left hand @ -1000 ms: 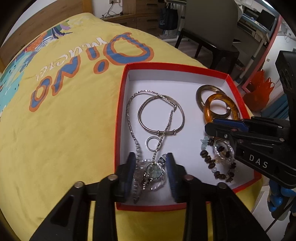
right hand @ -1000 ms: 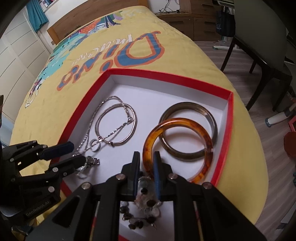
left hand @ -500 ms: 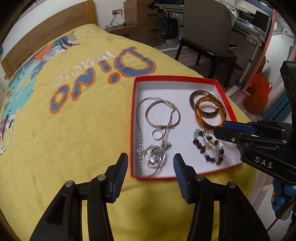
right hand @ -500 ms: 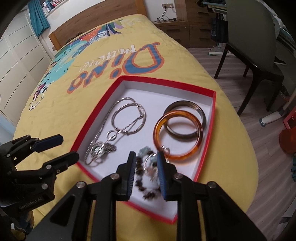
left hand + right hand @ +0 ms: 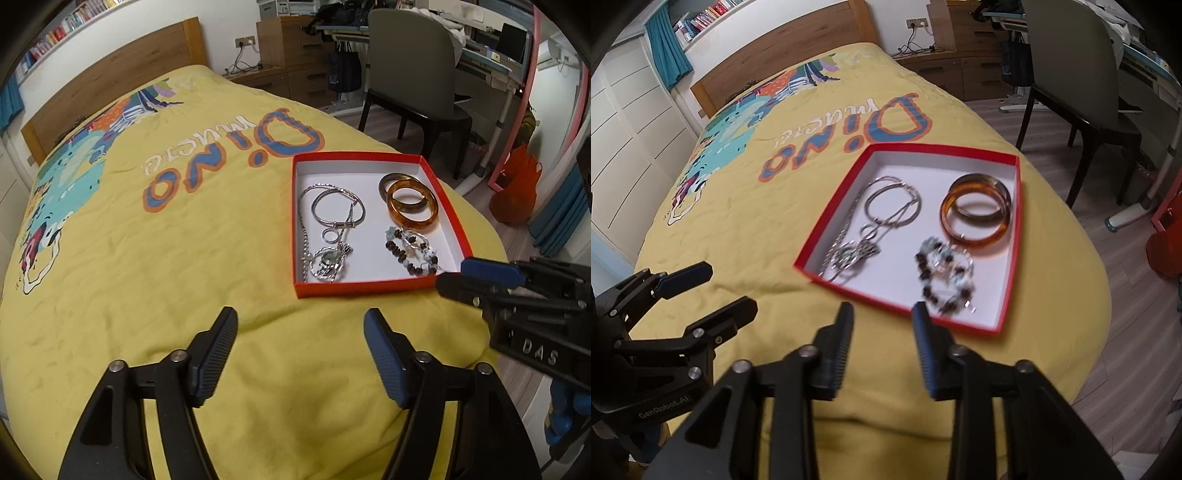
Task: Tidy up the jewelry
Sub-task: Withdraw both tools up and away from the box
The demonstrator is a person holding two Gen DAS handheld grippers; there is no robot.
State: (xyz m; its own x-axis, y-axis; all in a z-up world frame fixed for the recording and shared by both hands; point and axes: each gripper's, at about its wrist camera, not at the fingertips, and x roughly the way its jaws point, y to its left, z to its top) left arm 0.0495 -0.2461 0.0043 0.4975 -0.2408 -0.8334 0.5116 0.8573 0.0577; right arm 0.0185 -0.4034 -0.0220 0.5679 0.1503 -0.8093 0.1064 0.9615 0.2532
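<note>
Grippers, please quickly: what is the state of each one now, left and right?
Left gripper: open, holding nothing, jaws just opening.
Right gripper: open, holding nothing, jaws just opening.

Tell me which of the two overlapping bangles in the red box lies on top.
The amber bangle: its orange, translucent ring crosses over the darker brown bangle behind it.

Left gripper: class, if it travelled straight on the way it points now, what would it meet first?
Probably the yellow bedspread, just short of the red-walled jewellery box; the open left gripper holds nothing, though depth is unclear.
</note>
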